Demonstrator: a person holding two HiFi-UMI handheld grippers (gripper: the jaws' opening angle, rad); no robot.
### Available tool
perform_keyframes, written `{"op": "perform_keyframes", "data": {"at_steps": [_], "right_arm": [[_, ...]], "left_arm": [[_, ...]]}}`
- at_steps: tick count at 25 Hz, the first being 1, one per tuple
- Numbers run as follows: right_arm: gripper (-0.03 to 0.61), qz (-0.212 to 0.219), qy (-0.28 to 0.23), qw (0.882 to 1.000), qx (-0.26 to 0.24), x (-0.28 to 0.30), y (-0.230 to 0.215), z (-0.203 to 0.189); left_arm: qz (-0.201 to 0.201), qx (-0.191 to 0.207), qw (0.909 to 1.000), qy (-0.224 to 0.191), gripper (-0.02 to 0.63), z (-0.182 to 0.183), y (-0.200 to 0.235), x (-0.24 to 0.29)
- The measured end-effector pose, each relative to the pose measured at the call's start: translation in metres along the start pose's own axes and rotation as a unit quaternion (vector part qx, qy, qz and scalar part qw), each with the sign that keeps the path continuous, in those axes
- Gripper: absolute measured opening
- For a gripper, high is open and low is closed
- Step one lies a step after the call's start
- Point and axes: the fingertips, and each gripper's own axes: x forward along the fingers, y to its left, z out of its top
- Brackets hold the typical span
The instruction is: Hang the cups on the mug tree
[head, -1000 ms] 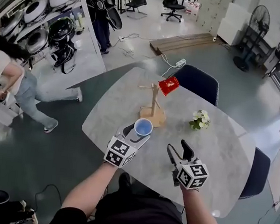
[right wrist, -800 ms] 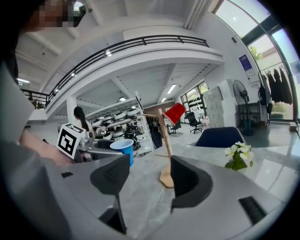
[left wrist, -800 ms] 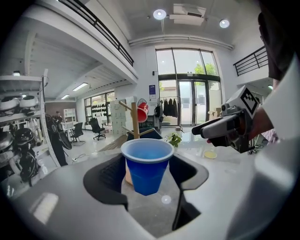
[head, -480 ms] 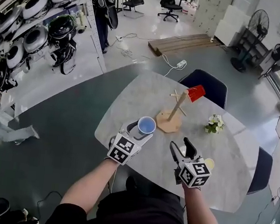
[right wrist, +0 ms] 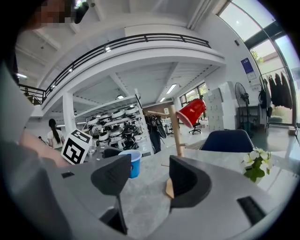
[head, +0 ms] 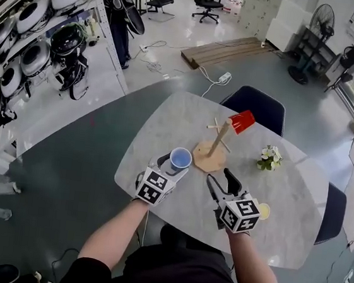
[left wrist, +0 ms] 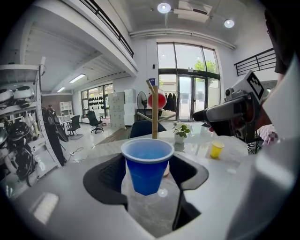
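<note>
L gripper (head: 173, 164) clamped on blue cup (left wrist: 147, 164): cup upright, mouth up, sat between both jaws, held over near part of table (head: 166, 121). R gripper (right wrist: 147, 176) jaws apart at about mid width, have just been closing a bit, nothing btwn them; only table top shows in the gap. Grippers sit side by side on the person's side of the table, R to the right of L, not touching.

Mug tree (head: 217, 141) = wooden post w/ pegs on flat wooden base, stands on table beyond both grippers, approx centre. Red cup (head: 241, 121) already hung on an upper peg on tree's right side, tilted, mouth toward post. Yellow cup (head: 263, 211) upright on table, just right of R gripper. Small flower pot (head: 268, 158) w/ white blooms on table to right of tree, apart from it. Dark blue chair (head: 255, 103) at far side of table behind tree.
</note>
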Motion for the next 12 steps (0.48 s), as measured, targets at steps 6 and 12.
{"op": "perform_keyframes", "data": {"at_steps": [6,12], "right_arm": [[0.261,0.006,0.006,1.000,0.014,0.005,-0.022,-0.003],[0.261,0.011,0.011,1.000,0.025,0.009,-0.037,-0.007]], "left_arm": [[0.008,-0.001,0.9995,0.032,0.299,-0.013,0.006,0.035],[0.011,0.020,0.9966,0.079,0.299,-0.033,0.008,0.056]]}}
